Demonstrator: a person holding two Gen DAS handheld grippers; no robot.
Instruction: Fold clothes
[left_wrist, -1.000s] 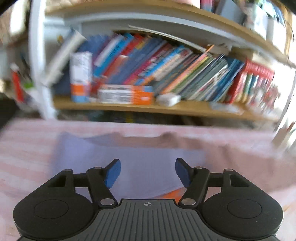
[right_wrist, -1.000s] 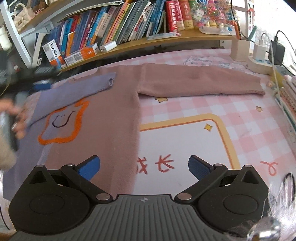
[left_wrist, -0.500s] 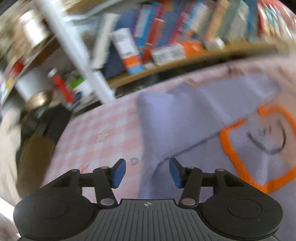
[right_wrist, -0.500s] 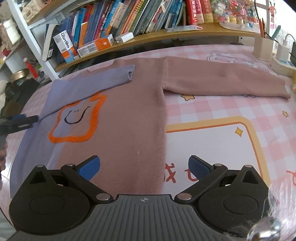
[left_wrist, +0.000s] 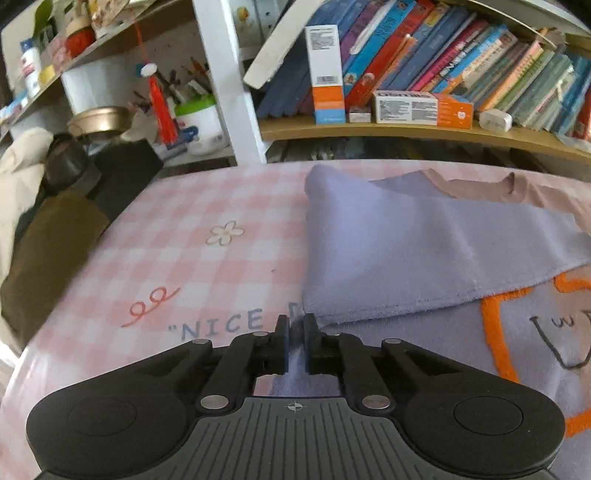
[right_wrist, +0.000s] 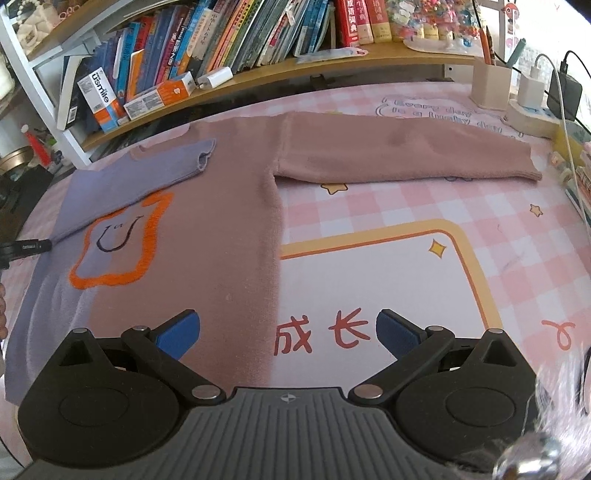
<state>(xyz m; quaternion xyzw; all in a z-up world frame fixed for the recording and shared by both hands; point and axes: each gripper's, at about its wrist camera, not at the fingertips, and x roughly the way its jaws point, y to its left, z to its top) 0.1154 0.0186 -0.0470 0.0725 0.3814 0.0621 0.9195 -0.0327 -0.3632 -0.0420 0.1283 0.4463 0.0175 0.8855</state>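
Note:
A sweater, half lilac and half dusty pink (right_wrist: 207, 229), lies flat on the pink checked table mat (right_wrist: 388, 280). It has an orange outlined smiley patch (right_wrist: 122, 240). Its lilac sleeve (left_wrist: 406, 254) is folded across the chest; the pink sleeve (right_wrist: 406, 147) lies stretched out to the right. My left gripper (left_wrist: 295, 332) is shut on the sweater's lilac left edge, just below the folded sleeve; it also shows at the left edge of the right wrist view (right_wrist: 29, 247). My right gripper (right_wrist: 288, 332) is open and empty above the sweater's lower right hem.
A wooden shelf (right_wrist: 295, 70) packed with books and boxes runs along the back of the table. A white shelf post (left_wrist: 229, 81) stands at the back left. A pen holder (right_wrist: 491, 81), chargers and cables (right_wrist: 554, 88) sit at the far right corner.
My left gripper has swung down to the sweater's left edge and closed on the lilac fabric. My right gripper stays open and has drifted a little over the hem.

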